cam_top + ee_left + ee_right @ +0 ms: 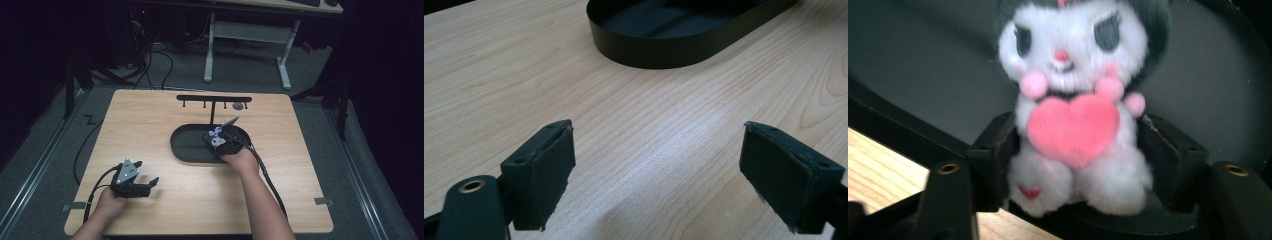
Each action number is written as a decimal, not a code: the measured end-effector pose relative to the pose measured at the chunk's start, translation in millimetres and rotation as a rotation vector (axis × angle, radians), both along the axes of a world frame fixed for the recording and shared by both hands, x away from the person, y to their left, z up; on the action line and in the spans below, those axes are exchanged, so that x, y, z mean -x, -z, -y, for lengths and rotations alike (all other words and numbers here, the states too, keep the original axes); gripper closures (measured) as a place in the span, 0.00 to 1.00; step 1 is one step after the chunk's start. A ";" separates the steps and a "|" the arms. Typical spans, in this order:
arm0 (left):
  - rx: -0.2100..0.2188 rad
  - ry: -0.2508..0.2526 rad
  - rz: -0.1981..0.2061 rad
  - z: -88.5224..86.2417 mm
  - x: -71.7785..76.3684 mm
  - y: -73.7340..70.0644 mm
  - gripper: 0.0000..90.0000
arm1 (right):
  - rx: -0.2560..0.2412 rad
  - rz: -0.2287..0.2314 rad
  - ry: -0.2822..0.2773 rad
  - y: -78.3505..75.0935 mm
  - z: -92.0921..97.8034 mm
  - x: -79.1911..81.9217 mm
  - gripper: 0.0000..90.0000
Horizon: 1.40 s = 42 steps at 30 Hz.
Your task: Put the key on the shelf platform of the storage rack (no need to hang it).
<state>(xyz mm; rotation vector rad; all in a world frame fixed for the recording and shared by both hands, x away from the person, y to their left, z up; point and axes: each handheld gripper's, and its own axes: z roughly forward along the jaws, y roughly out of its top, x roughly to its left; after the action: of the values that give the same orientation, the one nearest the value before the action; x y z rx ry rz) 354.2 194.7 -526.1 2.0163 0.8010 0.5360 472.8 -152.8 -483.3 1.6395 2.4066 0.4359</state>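
A small white plush toy [1075,100] with a dark hood and a pink heart on its chest sits between the jaws of my right gripper [1075,165], which is shut on its body. In the high view that right gripper [218,140] holds the plush toy [216,134] over the right part of the black oval tray [187,147]. My left gripper [145,186] rests near the table's front left corner. Its jaws stand wide apart over bare wood, and the left gripper [656,165] holds nothing.
A black rack with several hooks [213,100] stands behind the tray, a small grey round object [238,106] near its right end. The tray's rim [664,50] lies ahead of the left gripper. Cables trail from both grippers off the table's front.
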 end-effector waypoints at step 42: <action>-0.015 0.003 0.009 1.6 1.5 0.6 0.17 | -0.064 0.215 -0.047 -11.3 32.9 72.0 0.29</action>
<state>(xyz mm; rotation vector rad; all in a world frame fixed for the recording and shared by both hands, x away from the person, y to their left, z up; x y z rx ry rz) 352.7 193.0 -526.6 2.0272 0.7909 0.5500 400.8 -185.8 -472.0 1.4790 2.2967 0.6672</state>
